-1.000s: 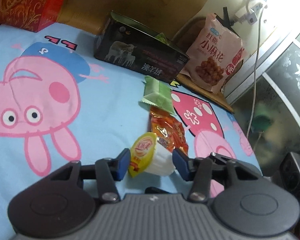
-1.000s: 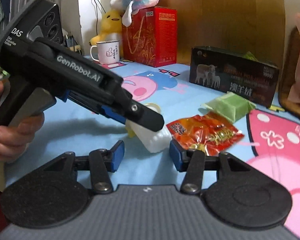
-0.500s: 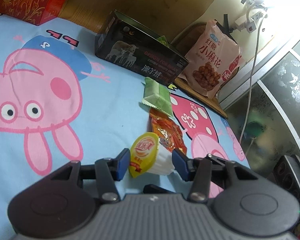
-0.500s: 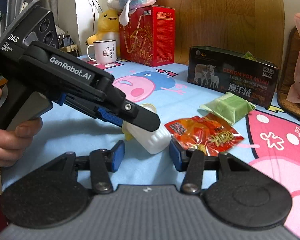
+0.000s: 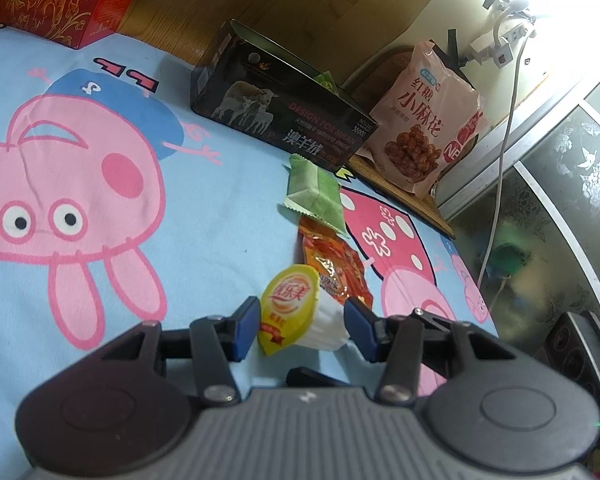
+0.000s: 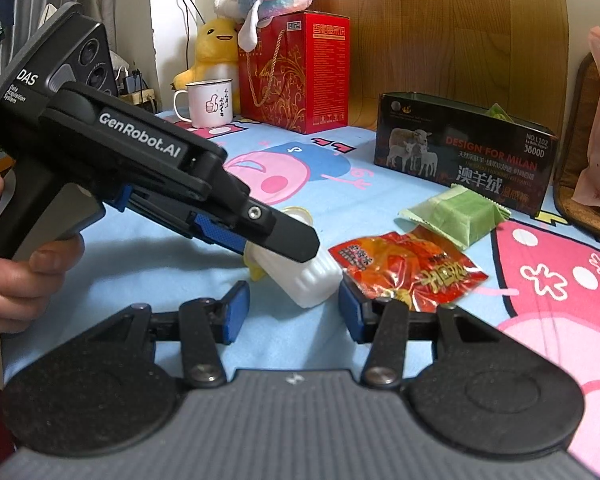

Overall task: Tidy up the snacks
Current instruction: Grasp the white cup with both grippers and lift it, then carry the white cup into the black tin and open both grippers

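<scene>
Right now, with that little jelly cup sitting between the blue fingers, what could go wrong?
The jelly cup lies on its side in the left gripper, with one pad against its foil lid; hard squeezing might burst it. The cup is ribbed and tapered, so it could squirt out. The red snack packet lies right behind it and might get dragged along. The right gripper is close, so the two tools could bump.

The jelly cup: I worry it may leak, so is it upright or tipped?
Tipped: the jelly cup lies sideways, its yellow lid facing sideways rather than up.
</scene>
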The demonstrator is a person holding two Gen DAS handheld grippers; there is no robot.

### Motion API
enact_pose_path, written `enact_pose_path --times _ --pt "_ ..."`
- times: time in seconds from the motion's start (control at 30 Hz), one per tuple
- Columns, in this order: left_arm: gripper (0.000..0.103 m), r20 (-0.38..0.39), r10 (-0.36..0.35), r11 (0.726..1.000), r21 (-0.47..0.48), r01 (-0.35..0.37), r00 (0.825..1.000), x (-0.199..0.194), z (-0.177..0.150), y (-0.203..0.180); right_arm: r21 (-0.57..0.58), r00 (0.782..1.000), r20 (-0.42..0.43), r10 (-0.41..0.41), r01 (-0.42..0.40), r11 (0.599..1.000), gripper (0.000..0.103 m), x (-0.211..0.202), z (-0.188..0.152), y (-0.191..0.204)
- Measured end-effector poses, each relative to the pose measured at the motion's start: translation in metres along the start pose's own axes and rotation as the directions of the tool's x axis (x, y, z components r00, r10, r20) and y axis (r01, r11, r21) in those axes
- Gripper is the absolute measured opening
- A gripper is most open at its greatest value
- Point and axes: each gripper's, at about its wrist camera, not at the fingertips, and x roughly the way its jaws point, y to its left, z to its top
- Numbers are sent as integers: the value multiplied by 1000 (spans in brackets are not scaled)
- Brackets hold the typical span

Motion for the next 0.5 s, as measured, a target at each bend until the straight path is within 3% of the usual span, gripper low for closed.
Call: enact_pose_path --times 0.07,0.2,0.5 --pt "46 -1 4 1000 3 -4 1000 -2 0 -3 10 1000 8 -18 18 1000 38 -1 0 0" --pt "46 9 -11 1000 3 11 1000 -10 1 -6 61 999 36 1 -3 998 37 -7 1 -5" --pt "47 51 -53 999 5 53 997 -20 20 -13 45 992 121 -17 11 999 35 -16 21 -8"
